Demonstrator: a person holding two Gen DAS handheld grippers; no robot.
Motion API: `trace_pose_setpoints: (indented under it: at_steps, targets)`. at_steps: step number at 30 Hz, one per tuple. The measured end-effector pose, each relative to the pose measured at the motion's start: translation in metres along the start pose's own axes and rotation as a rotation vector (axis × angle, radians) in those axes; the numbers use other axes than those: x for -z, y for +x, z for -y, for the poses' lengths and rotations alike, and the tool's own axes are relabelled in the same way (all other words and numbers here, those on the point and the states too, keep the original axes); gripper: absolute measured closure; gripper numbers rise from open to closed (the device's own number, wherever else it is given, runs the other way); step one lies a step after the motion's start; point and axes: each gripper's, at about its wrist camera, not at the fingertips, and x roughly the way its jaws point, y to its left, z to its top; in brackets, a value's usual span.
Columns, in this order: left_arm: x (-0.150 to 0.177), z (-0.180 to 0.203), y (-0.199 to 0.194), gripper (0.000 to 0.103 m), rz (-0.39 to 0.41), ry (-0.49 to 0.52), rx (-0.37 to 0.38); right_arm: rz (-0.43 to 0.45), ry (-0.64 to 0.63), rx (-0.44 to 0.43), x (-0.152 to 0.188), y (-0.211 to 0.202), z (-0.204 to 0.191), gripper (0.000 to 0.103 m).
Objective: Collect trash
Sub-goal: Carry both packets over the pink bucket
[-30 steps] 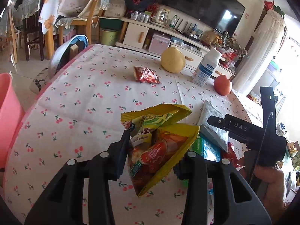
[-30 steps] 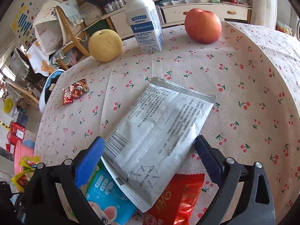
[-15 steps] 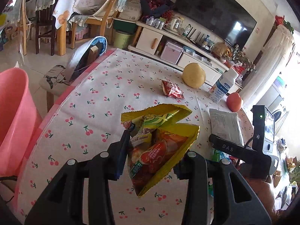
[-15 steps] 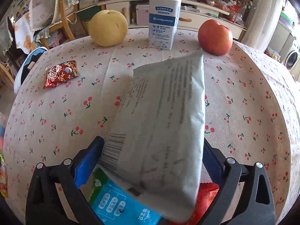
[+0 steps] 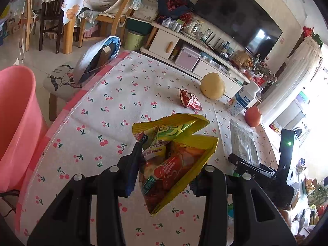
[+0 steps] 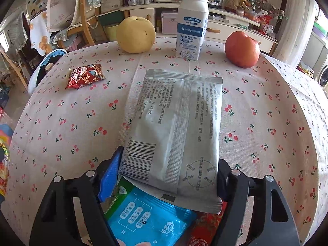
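Grippers: my left gripper (image 5: 164, 172) clamps crumpled yellow snack bags (image 5: 174, 157) at lower centre; my right gripper (image 6: 166, 176) is closing around the grey foil packet (image 6: 176, 131).

The near and left stretch of the cherry-print tablecloth (image 5: 114, 110) lies bare, a wide lane toward the pink bucket (image 5: 16, 123) off its left edge. Farther in, a small red snack packet (image 6: 85, 75) sits alone with open cloth all round it. Along the far edge a yellow pear (image 6: 135, 34), a white bottle (image 6: 191, 22) (upright) and a red apple (image 6: 242, 49) stand in a row with gaps between. A padded stool (image 5: 61, 78) crowds the table's far left side.
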Motion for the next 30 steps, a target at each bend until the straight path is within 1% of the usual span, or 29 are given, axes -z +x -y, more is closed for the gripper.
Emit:
trace_pose_setpoints:
  at_steps: [5, 8, 13, 15, 18, 23, 25, 30]
  targets:
    - [-0.003, -0.005, -0.007, 0.061, 0.019, -0.012, -0.001, 0.062, 0.007, -0.025, 0.002, -0.025, -0.002, 0.028]
    - [-0.005, -0.009, -0.015, 0.061, 0.042, -0.021, -0.007, 0.108, -0.007, -0.055, 0.002, -0.043, -0.011, 0.028]
    - [-0.014, -0.022, -0.033, 0.061, 0.1, -0.053, -0.028, 0.154, -0.056, -0.154, -0.002, -0.072, -0.045, 0.028]
    - [-0.018, -0.031, -0.042, 0.061, 0.136, -0.072, -0.052, 0.164, -0.086, -0.196, -0.003, -0.082, -0.064, 0.027]
    - [-0.025, -0.047, -0.061, 0.061, 0.204, -0.112, -0.101, 0.182, -0.136, -0.263, -0.003, -0.098, -0.097, 0.027]
    - [-0.035, -0.081, -0.09, 0.061, 0.308, -0.202, -0.228, 0.172, -0.218, -0.396, -0.004, -0.116, -0.161, 0.027]
    - [-0.038, -0.098, -0.098, 0.061, 0.33, -0.252, -0.27, 0.164, -0.262, -0.455, -0.002, -0.122, -0.19, 0.027]
    - [-0.043, -0.149, -0.113, 0.061, 0.352, -0.388, -0.389, 0.144, -0.394, -0.555, 0.007, -0.133, -0.263, 0.027]
